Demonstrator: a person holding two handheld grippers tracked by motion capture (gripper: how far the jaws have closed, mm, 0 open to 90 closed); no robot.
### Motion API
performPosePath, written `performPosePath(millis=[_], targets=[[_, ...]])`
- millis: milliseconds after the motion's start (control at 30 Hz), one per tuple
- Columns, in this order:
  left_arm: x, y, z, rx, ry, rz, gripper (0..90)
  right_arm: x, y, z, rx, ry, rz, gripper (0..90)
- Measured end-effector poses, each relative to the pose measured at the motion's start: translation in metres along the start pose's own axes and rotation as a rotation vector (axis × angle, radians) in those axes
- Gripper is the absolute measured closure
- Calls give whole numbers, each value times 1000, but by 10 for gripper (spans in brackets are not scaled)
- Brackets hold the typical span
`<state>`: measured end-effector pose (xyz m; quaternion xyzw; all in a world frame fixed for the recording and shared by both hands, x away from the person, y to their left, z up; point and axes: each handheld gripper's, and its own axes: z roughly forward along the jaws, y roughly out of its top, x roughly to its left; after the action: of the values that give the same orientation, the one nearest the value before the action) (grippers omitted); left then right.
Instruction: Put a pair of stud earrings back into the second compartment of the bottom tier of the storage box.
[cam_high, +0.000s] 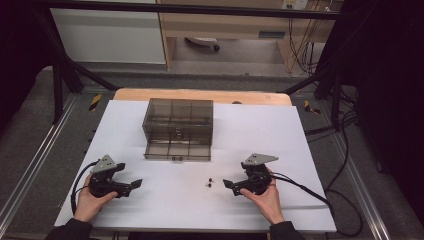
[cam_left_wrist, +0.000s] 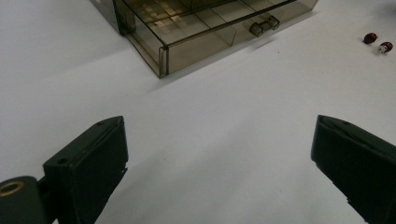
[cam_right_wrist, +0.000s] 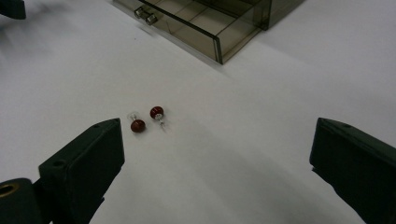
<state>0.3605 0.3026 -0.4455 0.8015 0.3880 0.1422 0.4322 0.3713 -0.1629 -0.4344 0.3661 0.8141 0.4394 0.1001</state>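
White counter (cam_high: 280, 145) under a black frame, wooden edge at the far side, grey floor all around. At the far middle, a smoky translucent drawer box (cam_high: 178, 119) with gridded compartments — bottom drawer (cam_high: 177, 150) pulled out toward the person, two small knobs at its front, compartments inside looking bare as far as can be told.

Near the bottom left, left tongs (cam_high: 136, 184) held in the left hand (cam_high: 89, 202), resting low at the counter and aimed inward toward the middle; jaws spread wide apart, gripping nothing, white surface between them in the left gripper view. Near the bottom right, right tongs (cam_high: 227, 183) held in the right hand (cam_high: 265, 197), also aimed inward, jaws likewise spread wide with nothing between. Grey three-cornered plate atop each, cable trailing off to the side.

Between the two tongs, closer to the right pair and well apart from the drawer — two small dark red earrings (cam_right_wrist: 145, 119) lying just beside each other on the counter, round heads with thin metal posts, close ahead of the right tongs' left-hand jaw in the right gripper view.
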Motion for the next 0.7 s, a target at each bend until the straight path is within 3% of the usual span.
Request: performPosePath(millis=[467,700], targets=[[-1,0,1,5,3,0,36,14,19,30,35,-2,-32,66],[-1,-1,2,9,1,4,36,18,23,43,64,4,-58,161]])
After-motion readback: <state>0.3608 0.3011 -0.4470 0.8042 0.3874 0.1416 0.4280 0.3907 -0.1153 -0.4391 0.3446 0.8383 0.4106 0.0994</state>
